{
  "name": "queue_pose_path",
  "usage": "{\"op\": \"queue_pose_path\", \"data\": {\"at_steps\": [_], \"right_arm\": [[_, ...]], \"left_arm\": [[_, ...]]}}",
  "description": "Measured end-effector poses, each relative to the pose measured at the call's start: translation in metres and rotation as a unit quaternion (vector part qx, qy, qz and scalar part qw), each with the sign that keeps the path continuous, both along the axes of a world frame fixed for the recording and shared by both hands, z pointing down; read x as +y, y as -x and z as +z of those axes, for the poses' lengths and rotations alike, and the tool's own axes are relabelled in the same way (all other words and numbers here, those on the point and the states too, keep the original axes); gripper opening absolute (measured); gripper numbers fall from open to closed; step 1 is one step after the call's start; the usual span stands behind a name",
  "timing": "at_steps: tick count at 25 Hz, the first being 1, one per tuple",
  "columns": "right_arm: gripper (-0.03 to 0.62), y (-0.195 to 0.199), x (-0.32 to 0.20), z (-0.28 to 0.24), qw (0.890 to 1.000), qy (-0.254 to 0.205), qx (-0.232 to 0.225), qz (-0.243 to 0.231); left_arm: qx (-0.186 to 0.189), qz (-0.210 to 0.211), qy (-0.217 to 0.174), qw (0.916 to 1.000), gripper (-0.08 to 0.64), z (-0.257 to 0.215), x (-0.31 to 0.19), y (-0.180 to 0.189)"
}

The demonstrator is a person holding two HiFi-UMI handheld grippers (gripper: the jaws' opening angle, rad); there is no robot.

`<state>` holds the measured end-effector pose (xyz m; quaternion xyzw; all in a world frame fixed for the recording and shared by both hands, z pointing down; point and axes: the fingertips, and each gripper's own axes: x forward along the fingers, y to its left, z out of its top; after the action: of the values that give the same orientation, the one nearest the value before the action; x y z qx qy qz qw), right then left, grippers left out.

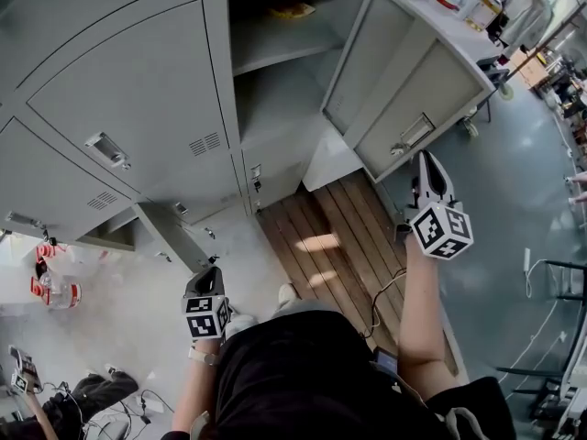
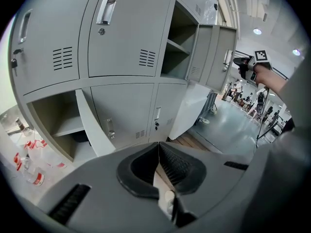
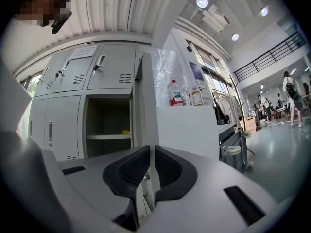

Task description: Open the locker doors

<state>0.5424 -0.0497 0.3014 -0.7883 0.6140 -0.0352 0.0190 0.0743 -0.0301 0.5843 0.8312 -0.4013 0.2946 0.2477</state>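
Left gripper (image 2: 158,152): the pads are pressed together along their whole line, with nothing between them.
Left hand pose: in the head view the forearm is low and close to the body. The gripper tilts down toward the bottom row of the locker (image 1: 275,145), and its marker cube faces up.
Ahead of the left fingers: a low door (image 2: 91,125) is swung out with its edge toward the gripper, well apart from the tips. The compartment to its left is open and has a shelf. To its right are two shut low doors.
Right gripper (image 3: 151,154): the pads are almost together with only a slim gap, and they hold nothing. The edge of the tall door (image 1: 404,81) shows through this gap. It is behind the tips, not between them.
Right arm pose: the bare forearm reaches forward and out to the right. The gripper is about level, and its cube sits above the wrist.
Tall door: it stands wide open, swung to the right. Its handle (image 1: 415,134) is just beyond the right fingertips and apart from them.
Left of the right fingers: an open compartment has a shelf with a small yellow thing (image 3: 125,131) on it.
Closed doors (image 1: 138,99): they are in the upper row, well apart from both grippers.
Planks (image 1: 339,236): they lie on the floor between the two grippers.
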Motion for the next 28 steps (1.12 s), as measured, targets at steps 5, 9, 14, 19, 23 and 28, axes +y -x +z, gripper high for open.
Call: {"op": "queue_pose_path", "data": {"at_steps": [5, 9, 14, 19, 23, 28], "right_arm": [[0.057, -0.017, -0.002, 0.000, 1.000, -0.002, -0.003, 0.009], [0.057, -0.025, -0.004, 0.000, 1.000, -0.001, -0.003, 0.011], [0.057, -0.024, -0.004, -0.001, 1.000, -0.002, 0.001, 0.014], [0.057, -0.001, -0.002, -0.004, 0.999, 0.005, 0.031, 0.004], [0.057, 0.034, -0.007, 0.004, 0.999, 0.012, 0.027, -0.024], [0.057, 0.097, -0.018, 0.019, 0.997, 0.028, 0.017, -0.077]], "left_arm": [[-0.001, 0.000, 0.000, 1.0000, 0.020, 0.000, -0.002, -0.010], [-0.001, 0.001, -0.001, 1.0000, 0.020, 0.000, -0.005, -0.015], [-0.001, 0.006, -0.002, 1.0000, 0.020, -0.001, -0.006, -0.018], [0.011, 0.012, -0.006, 0.9998, 0.020, -0.013, -0.007, -0.019], [0.022, 0.016, -0.029, 0.9992, 0.020, -0.032, -0.017, -0.014], [0.038, 0.015, -0.064, 0.9971, 0.020, -0.062, -0.033, -0.001]]}}
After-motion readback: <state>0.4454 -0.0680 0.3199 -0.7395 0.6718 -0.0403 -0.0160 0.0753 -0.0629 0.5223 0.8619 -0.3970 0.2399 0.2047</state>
